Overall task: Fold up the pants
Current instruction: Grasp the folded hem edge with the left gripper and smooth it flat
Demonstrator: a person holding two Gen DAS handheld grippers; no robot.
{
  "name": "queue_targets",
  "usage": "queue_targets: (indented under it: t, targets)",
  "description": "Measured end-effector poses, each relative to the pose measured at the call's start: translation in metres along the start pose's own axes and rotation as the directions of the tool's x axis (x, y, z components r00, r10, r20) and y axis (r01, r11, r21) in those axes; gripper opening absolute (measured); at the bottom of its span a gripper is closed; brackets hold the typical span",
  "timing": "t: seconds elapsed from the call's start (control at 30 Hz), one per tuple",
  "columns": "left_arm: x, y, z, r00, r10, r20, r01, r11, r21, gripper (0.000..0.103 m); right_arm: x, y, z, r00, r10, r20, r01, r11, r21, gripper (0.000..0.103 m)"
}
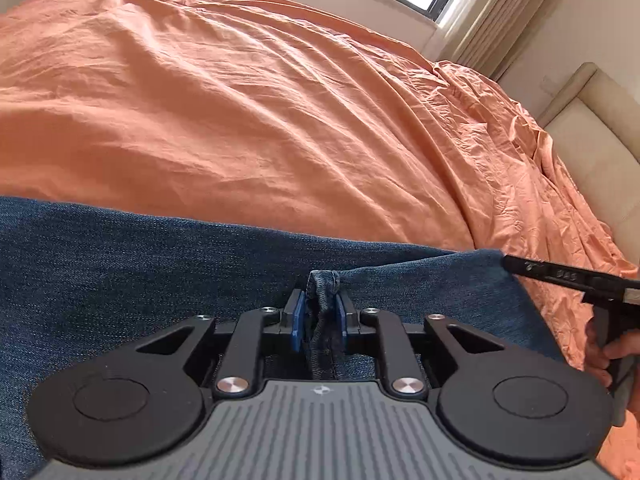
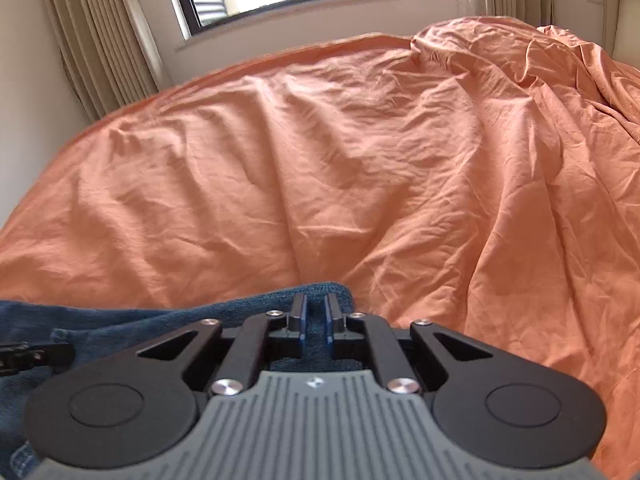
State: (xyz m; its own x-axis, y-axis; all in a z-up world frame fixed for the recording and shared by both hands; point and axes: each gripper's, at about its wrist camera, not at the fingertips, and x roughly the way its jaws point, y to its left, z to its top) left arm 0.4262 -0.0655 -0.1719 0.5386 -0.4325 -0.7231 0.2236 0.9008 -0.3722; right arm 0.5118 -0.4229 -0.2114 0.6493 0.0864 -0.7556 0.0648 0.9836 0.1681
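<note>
Now: one jeans (image 1: 160, 264) on orange sheet (image 1: 240, 120); left gripper (image 1: 320, 316), right gripper (image 2: 316, 320), jaws both pinching denim.

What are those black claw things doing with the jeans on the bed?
A person is folding a pair of blue jeans on a bed with an orange sheet, using a pincher tool in each hand. The left gripper is pinched shut on a bunched seam of the denim. The right gripper sits at the edge of the jeans with its jaws nearly closed on the cloth there. The jeans are held at two spots, and the fold isn't finished yet.
</note>
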Motion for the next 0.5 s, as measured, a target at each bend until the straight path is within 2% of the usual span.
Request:
queue_targets:
  t: [0.07, 0.17, 0.27, 0.5]
  targets:
    - [-0.004, 0.002, -0.001, 1.0, -0.022, -0.008, 0.022, 1.0, -0.013, 0.039, 0.012, -0.007, -0.004, 0.999, -0.035, -0.037, 0.035, 0.999, -0.014, 0.001]
    - [-0.012, 0.001, -0.004, 0.999, -0.04, -0.009, 0.04, 0.999, -0.007, 0.04, 0.012, -0.018, -0.005, 0.994, -0.084, -0.07, 0.084, 0.996, -0.003, 0.0]
    - [-0.028, -0.001, -0.011, 0.998, -0.059, 0.004, 0.059, 0.998, -0.026, 0.041, -0.016, -0.028, -0.011, 0.999, -0.029, -0.033, 0.031, 0.998, 0.05, 0.0]
    - [-0.062, -0.016, -0.039, 0.997, -0.082, -0.005, 0.082, 0.997, -0.004, 0.044, -0.113, -0.016, -0.064, 0.994, 0.072, 0.08, -0.073, 0.997, 0.007, 0.002]
